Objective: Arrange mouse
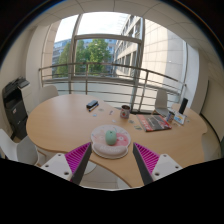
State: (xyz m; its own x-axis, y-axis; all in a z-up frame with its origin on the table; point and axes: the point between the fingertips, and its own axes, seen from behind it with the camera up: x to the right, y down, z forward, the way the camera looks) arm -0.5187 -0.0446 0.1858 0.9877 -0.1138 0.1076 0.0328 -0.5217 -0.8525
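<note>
A pale green mouse (110, 136) lies on a round white and pink mouse mat (98, 146) near the front edge of a round wooden table (60, 125). My gripper (111, 149) is open and empty. Its two fingers, with magenta pads (78, 157), stand to either side of the mat's near edge, above the table. The mouse is just ahead of the fingertips, apart from both.
Farther back on the table are a small black object (92, 104), a cup (125, 111) and magazines (155, 122). Chairs (160, 100) stand around the table. A dark printer (15, 105) stands at the left. Large windows (95, 50) are behind.
</note>
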